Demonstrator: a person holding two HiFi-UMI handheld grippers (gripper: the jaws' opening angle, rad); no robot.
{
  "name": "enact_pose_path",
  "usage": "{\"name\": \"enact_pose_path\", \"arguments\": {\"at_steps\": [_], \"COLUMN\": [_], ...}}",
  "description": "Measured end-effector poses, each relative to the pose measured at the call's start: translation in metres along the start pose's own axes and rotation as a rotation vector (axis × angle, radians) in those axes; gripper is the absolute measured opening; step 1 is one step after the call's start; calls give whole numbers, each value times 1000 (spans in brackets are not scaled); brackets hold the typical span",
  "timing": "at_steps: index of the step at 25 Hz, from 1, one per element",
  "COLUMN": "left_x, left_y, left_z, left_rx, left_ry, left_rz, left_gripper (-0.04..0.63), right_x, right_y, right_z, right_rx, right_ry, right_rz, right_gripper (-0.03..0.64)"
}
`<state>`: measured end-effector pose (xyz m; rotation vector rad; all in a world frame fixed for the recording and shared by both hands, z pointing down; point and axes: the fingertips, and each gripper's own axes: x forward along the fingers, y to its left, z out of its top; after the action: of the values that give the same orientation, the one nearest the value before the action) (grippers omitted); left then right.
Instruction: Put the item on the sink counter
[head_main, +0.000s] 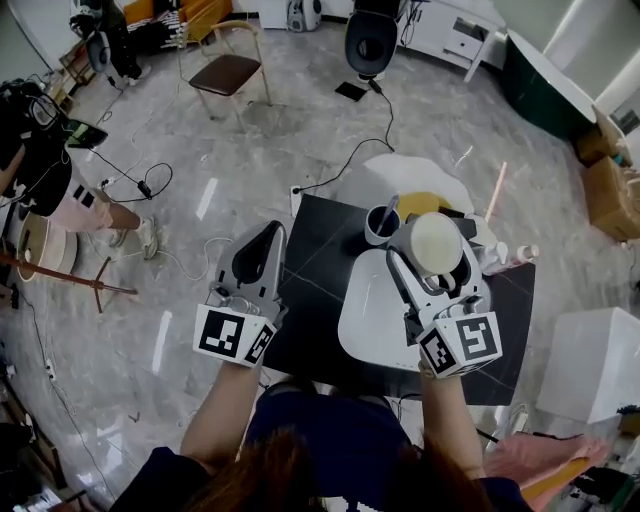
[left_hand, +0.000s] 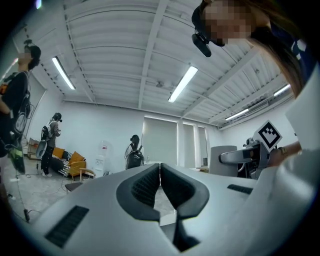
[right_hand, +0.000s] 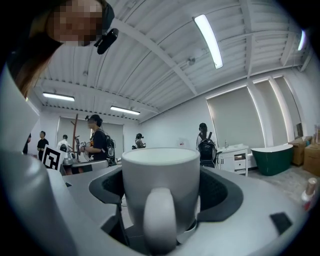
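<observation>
A white mug (head_main: 436, 244) with its handle toward the camera (right_hand: 161, 186) sits between the jaws of my right gripper (head_main: 432, 250), which is shut on it. In the head view the mug hangs above the back edge of the white basin (head_main: 372, 312) set in the black sink counter (head_main: 318, 252). My left gripper (head_main: 262, 236) hovers over the counter's left edge, level with the right one. Its jaws are shut on nothing, and in the left gripper view the left gripper (left_hand: 160, 172) points up at the room.
A grey cup holding a toothbrush (head_main: 381, 224) stands behind the basin, and small bottles (head_main: 510, 256) lie at the counter's right. A black cable (head_main: 350, 160) runs across the floor. A chair (head_main: 228, 72) and people stand farther off. A white box (head_main: 600, 360) is at the right.
</observation>
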<state>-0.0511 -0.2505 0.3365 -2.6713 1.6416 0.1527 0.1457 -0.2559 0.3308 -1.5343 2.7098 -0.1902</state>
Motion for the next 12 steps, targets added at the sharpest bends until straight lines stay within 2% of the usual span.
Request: {"name": "enact_pose_path", "arguments": {"at_steps": [8,12], "left_x": [13,20], "left_y": [31,41], "left_z": [-14,-25], "left_rx": [-21,-35], "left_ry": [19,38], "left_rz": [-33,-58], "left_gripper": [23,23], "right_x": [17,25], "right_y": [8,10], "right_z": [-14,-24], "right_rx": [5,40], "right_ry": [34,32], "right_rz": [-54,-77], "right_gripper": [442,442]}}
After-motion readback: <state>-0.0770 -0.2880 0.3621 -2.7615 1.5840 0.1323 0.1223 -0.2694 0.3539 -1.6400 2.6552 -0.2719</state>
